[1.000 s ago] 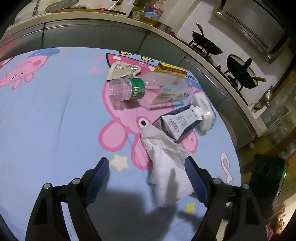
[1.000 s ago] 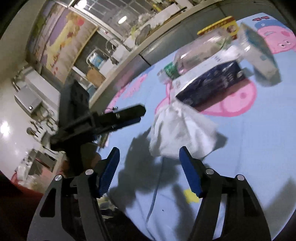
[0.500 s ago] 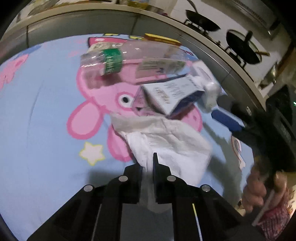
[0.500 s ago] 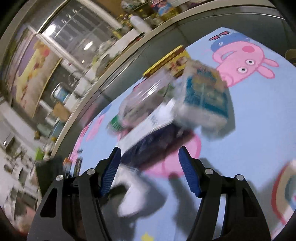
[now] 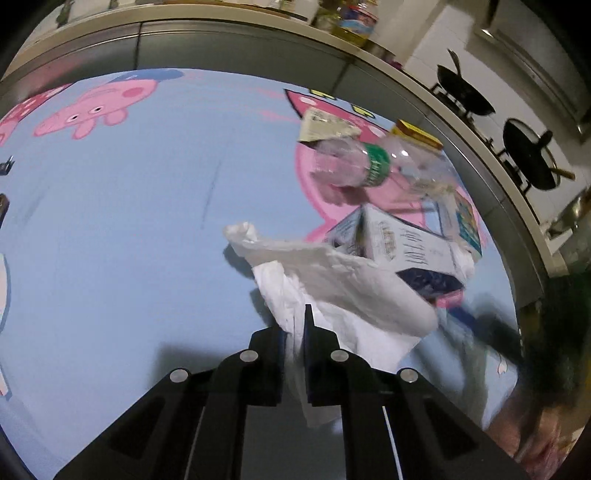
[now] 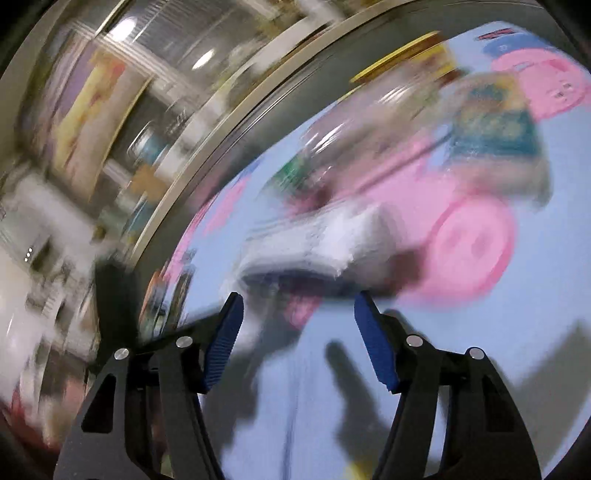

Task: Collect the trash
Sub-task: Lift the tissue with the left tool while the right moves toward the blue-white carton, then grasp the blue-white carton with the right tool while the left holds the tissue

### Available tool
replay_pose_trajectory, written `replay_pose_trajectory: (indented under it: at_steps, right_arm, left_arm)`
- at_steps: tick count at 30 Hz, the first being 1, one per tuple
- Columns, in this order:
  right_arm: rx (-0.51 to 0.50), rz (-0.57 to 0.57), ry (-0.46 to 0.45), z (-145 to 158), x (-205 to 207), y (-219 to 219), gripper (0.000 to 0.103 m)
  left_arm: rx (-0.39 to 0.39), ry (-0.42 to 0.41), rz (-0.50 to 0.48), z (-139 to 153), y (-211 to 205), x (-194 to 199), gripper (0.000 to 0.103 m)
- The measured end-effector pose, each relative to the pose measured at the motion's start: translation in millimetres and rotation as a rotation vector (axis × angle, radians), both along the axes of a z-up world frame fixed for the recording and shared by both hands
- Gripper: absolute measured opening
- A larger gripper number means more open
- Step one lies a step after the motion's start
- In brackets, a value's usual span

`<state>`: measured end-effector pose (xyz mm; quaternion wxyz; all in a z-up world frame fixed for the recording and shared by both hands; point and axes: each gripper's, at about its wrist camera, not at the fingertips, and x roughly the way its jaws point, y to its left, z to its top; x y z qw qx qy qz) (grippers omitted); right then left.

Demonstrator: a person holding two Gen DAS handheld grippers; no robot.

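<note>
A: Blue cartoon tablecloth [image 5: 129, 221] carries the heap; milk carton [image 5: 399, 247], then plastic bottle [image 5: 354, 166]?

B: Yes; left gripper [image 5: 295, 332] pinches the white tissue [image 5: 332, 280]; it could tear; right gripper [image 6: 299, 325] gapes empty.

Left part of blue cartoon tablecloth [image 5: 129, 221] bare, free passage. Right part crowded: plastic bottle [image 5: 369, 166], milk carton [image 5: 402, 251], white tissue [image 5: 332, 280], packed close. Counter edge [image 5: 221, 27] blocks far side.
</note>
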<state>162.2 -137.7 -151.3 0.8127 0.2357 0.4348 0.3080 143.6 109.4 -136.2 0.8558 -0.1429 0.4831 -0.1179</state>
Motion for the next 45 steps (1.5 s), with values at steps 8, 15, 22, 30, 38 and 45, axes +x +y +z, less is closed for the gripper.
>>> replay_pose_trajectory:
  at_steps: [8, 15, 22, 30, 38, 45]
  right_arm:
    - [-0.215, 0.031, -0.202, 30.0, -34.8, -2.9, 0.063]
    - [-0.442, 0.062, -0.376, 36.7, 18.6, 10.0, 0.080]
    - [-0.501, 0.211, -0.389, 20.5, 42.7, 41.5, 0.064]
    - [-0.358, 0.169, -0.320, 32.1, -8.4, 13.6, 0.023]
    - [-0.452, 0.153, -0.441, 32.0, -22.5, 36.1, 0.078]
    - [-0.423, 0.197, -0.291, 7.3, 14.5, 67.6, 0.072]
  left_arm:
    - [0.008, 0.001, 0.052, 1.4, 19.3, 0.6, 0.009]
    - [0.033, 0.002, 0.061, 2.6, 15.2, 0.1, 0.009]
    - [0.052, 0.011, 0.072, 3.4, 16.2, -1.9, 0.009]
    - [0.084, 0.005, 0.059, 5.2, 8.8, -1.4, 0.009]
    - [0.090, 0.010, 0.058, 6.3, 7.3, -1.8, 0.011]
    - [0.096, 0.005, 0.054, 7.5, 5.9, -4.2, 0.011]
